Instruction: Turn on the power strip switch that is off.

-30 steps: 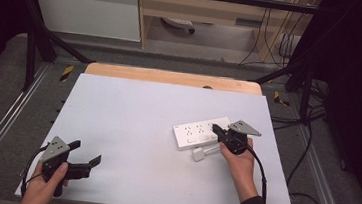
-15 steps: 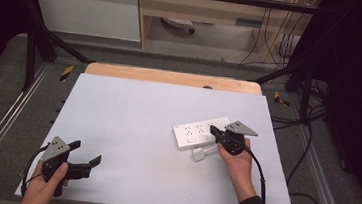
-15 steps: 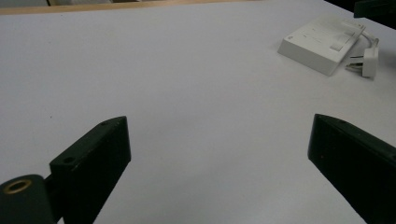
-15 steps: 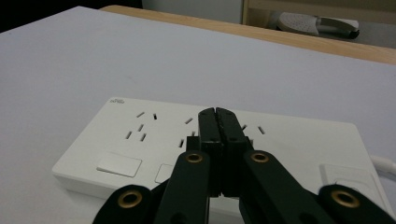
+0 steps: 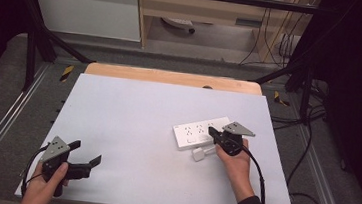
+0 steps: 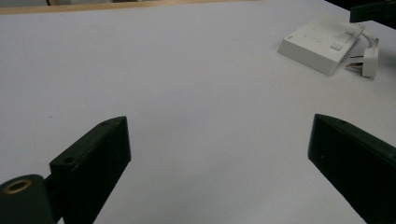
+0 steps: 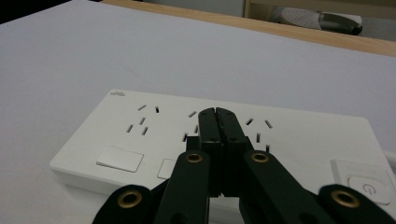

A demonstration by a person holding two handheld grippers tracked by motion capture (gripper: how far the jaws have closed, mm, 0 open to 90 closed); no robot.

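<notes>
Left gripper [image 5: 82, 165]: a hand is holding it at the near left corner of the table, jaws standing wide apart with nothing between them.
Space between the left jaws: bare white tabletop [image 6: 196, 93] is showing there, and the power strip [image 6: 322, 43] is lying well beyond the right-hand jaw.
Plug [image 6: 370, 60]: it is lying on its side just beside the strip's end, prongs pointing back toward the left jaws.
Right gripper [image 7: 217, 114]: its jaws are pressed fully together, gripping nothing, tips hovering over the middle of the strip's top face; I cannot tell whether they are touching it.
Sockets [image 7: 142, 120]: rows of slots are sitting on both sides of the closed jaws.
Button [image 7: 369, 185]: it is sitting to the right of the jaws.
Room: a wooden edge [image 5: 171, 77] is running past the table's far side, with dark floor, cables and a cabinet beyond.
</notes>
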